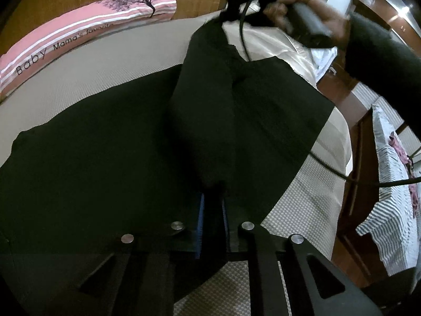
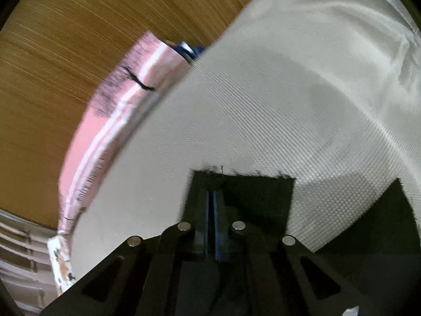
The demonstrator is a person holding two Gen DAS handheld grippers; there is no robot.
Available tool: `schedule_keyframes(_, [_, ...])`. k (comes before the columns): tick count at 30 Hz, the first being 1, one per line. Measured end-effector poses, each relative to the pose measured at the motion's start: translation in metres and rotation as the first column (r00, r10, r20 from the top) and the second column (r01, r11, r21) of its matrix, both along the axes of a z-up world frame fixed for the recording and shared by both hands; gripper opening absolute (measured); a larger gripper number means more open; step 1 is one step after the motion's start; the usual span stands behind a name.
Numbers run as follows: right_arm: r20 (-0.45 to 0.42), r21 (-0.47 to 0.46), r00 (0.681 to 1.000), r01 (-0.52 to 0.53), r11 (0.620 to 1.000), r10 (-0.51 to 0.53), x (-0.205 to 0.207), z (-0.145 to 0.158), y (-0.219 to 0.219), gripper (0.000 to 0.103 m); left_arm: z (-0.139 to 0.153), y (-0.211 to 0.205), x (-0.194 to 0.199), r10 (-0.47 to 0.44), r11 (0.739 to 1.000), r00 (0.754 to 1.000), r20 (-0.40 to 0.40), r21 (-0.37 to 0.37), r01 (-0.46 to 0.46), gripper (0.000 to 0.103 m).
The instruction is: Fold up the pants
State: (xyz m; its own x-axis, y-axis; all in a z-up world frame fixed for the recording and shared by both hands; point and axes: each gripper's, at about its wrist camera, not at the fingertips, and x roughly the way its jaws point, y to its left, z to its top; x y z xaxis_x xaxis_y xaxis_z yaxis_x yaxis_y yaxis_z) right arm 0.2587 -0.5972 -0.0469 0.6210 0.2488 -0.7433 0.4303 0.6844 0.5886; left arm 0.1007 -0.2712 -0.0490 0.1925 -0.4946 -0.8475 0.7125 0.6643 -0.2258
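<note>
Wood-grain panelling [image 2: 65,52] backs a bed covered in a pale woven bedsheet [image 1: 92,71], and one long pink striped bolster pillow printed with a tree [image 1: 86,34] lies along the bed's far edge. One pair of dark, near-black fabric pants [image 1: 92,171] is spread over the sheet.

Only the left wrist view shows most of the garment, along with a striped grey-and-white cloth [image 1: 392,210] off to the right, a trailing black cable [image 1: 329,168] and a person's hand [image 1: 310,13] gripping the handle of the right hand-held gripper [image 1: 231,8]. That gripper pinches a corner of the pants and holds it raised above the bed. The right wrist view (streaked with blur) shows only that corner of dark cloth against the sheet, with the blue pads [image 2: 215,210] pressed nearly together on it.

The left hand-held gripper [image 1: 211,205] has its jaws closed narrowly on the near edge of the pants, the fabric bunching directly over its fingertips.
</note>
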Motion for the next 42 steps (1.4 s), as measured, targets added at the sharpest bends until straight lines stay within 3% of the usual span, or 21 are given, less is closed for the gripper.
schedule_keyframes(6, [0.134, -0.057, 0.990, 0.053, 0.997, -0.045, -0.059, 0.073, -0.006, 0.003, 0.010, 0.000, -0.002, -0.001, 1.000, 0.999, 0.040, -0.006, 0.001, 0.010])
schedule_keyframes(10, [0.137, -0.091, 0.982, 0.140, 0.986, -0.126, -0.125, 0.085, -0.027, 0.003, 0.015, 0.001, -0.008, -0.020, 1.000, 0.997, 0.078, -0.008, 0.021, 0.010])
schedule_keyframes(14, [0.088, -0.142, 0.970, 0.238, 0.961, -0.228, -0.185, 0.073, -0.046, 0.003, 0.020, 0.002, -0.016, -0.051, 0.999, 0.993, 0.110, -0.008, 0.052, 0.010])
schedule_keyframes(19, [-0.061, -0.165, 0.926, 0.359, 0.919, -0.373, -0.249, 0.013, -0.065, 0.003, 0.008, -0.007, -0.029, -0.125, 0.991, 0.984, 0.124, 0.061, 0.119, 0.009])
schedule_keyframes(21, [-0.115, -0.162, 0.910, 0.377, 0.912, -0.397, -0.262, -0.008, -0.069, 0.003, 0.003, -0.010, -0.034, -0.150, 0.986, 0.979, 0.141, 0.100, 0.136, 0.009])
schedule_keyframes(25, [-0.165, -0.139, 0.893, 0.399, 0.906, -0.419, -0.274, -0.039, -0.076, 0.002, 0.003, -0.011, -0.035, -0.156, 0.984, 0.979, 0.135, 0.110, 0.141, 0.009])
schedule_keyframes(29, [-0.126, -0.126, 0.886, 0.431, 0.893, -0.446, -0.281, -0.033, -0.075, 0.002, 0.007, -0.011, -0.036, -0.155, 0.985, 0.980, 0.129, 0.102, 0.142, 0.009])
schedule_keyframes(35, [-0.174, -0.169, 0.891, 0.393, 0.904, -0.420, -0.280, -0.051, -0.075, 0.002, 0.000, -0.014, -0.033, -0.170, 0.981, 0.978, 0.119, 0.114, 0.157, 0.009])
schedule_keyframes(39, [-0.190, -0.228, 0.895, 0.360, 0.905, -0.404, -0.276, -0.039, -0.079, 0.022, 0.002, -0.012, -0.027, -0.159, 0.984, 0.984, 0.085, 0.097, 0.151, 0.011])
schedule_keyframes(42, [-0.132, -0.282, 0.917, 0.330, 0.901, -0.377, -0.264, -0.016, -0.085, 0.023, 0.008, -0.008, -0.022, -0.143, 0.988, 0.989, 0.045, 0.060, 0.140, 0.019])
